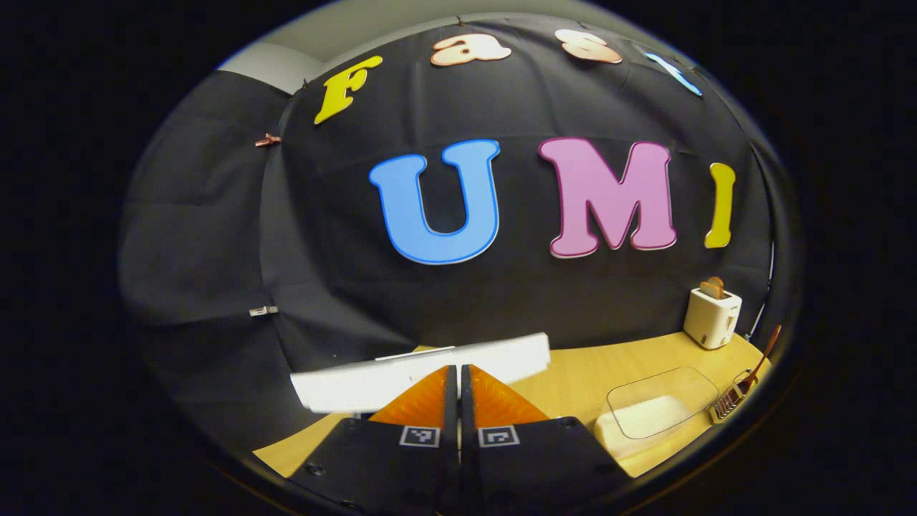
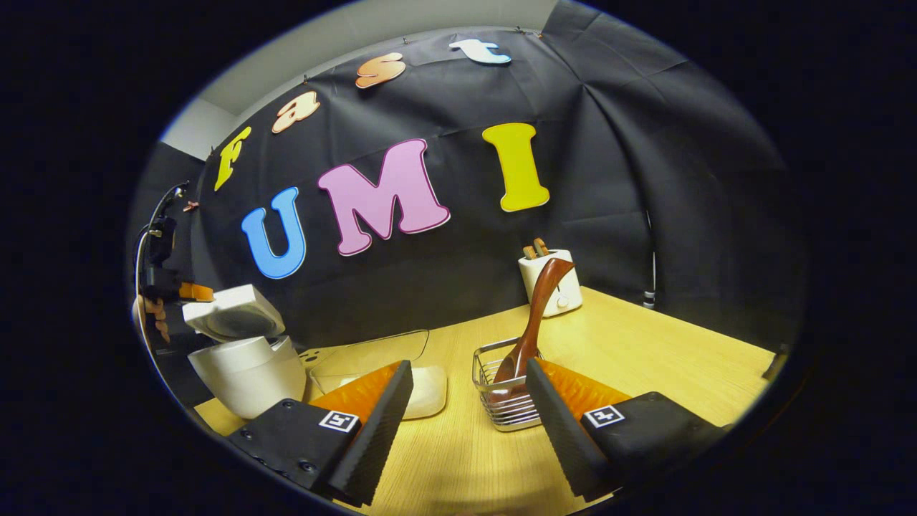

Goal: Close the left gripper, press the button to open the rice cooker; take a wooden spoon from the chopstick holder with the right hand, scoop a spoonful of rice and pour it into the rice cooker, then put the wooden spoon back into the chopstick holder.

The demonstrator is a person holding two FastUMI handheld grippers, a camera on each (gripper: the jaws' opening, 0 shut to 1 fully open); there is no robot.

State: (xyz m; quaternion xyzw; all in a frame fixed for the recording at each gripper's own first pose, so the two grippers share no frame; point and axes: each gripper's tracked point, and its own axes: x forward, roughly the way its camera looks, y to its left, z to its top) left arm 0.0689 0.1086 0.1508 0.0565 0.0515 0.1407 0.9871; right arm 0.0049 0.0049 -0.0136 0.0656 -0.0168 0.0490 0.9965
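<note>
Woodgrain table (image 2: 645,344) | left gripper (image 1: 458,380) pinched closed | right gripper (image 2: 466,401) spread, empty

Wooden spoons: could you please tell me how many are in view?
1. The wooden spoon stands in the wire chopstick holder, in front of the toaster. Others could be hidden lower in the holder.

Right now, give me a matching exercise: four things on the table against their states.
Things:
1. rice cooker
2. wooden spoon
3. left tongs
4. right tongs

States:
A. open, empty
B. closed, empty
C. lid raised
D. standing in the wire chopstick holder

Pairs: 1-C, 2-D, 3-B, 4-A
</note>
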